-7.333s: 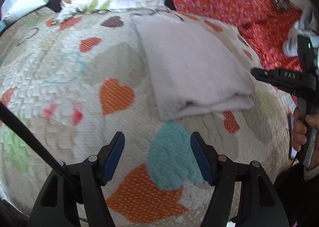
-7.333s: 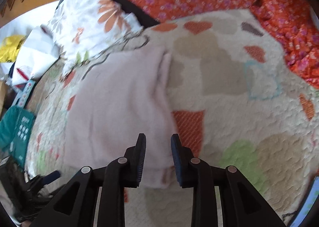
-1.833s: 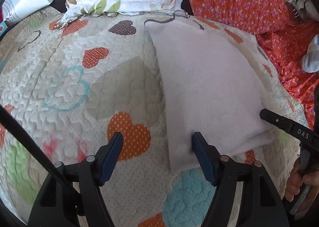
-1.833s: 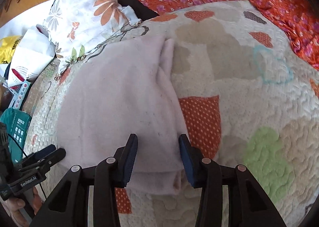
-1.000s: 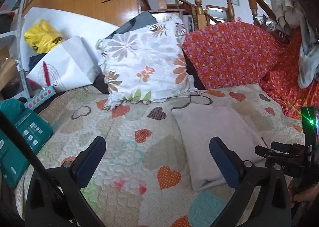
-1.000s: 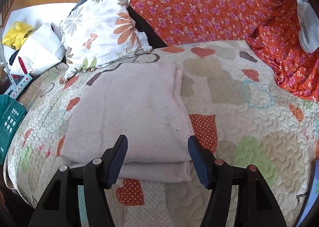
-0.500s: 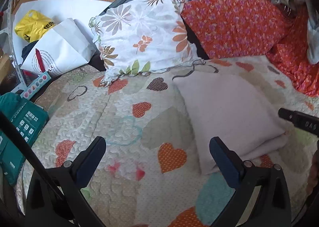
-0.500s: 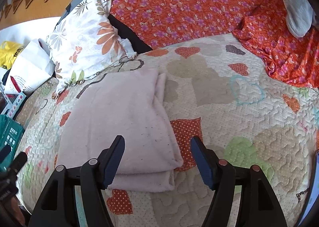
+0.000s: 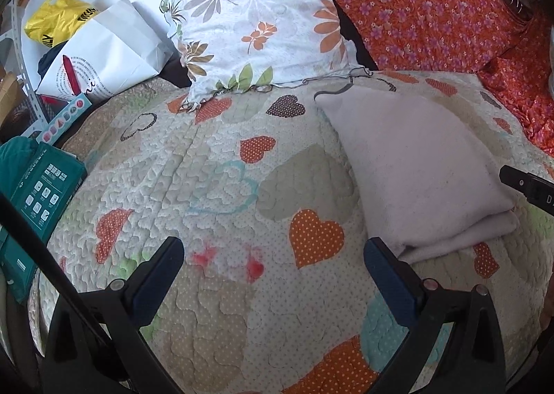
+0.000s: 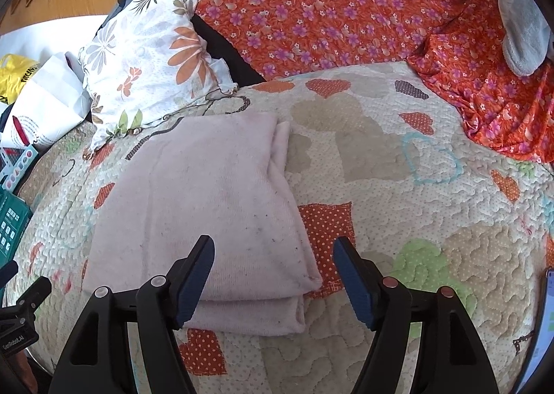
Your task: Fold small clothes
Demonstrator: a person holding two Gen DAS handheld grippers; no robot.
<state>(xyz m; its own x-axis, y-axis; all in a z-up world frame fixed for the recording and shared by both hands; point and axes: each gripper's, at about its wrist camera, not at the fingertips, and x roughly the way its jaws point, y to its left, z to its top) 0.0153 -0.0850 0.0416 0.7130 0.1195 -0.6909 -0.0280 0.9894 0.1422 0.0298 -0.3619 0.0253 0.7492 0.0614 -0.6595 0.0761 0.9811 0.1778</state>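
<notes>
Boxes and bags sit at the far left, beside the quilt (image 9: 214, 165) with hearts that covers the bed. Next comes the left gripper (image 9: 273, 260), its fingers wide apart and empty above the quilt. To the right of it lies the pale pink cloth (image 10: 207, 200), already folded in a flat rectangle with layers showing at the near edge, just in front of the flowered pillow (image 9: 263, 23). The right gripper (image 10: 273, 269) hovers over the cloth's near right corner, fingers apart, holding nothing. The cloth looks soft, light and limp; I think it is best pinched at the near corners, through all layers.
</notes>
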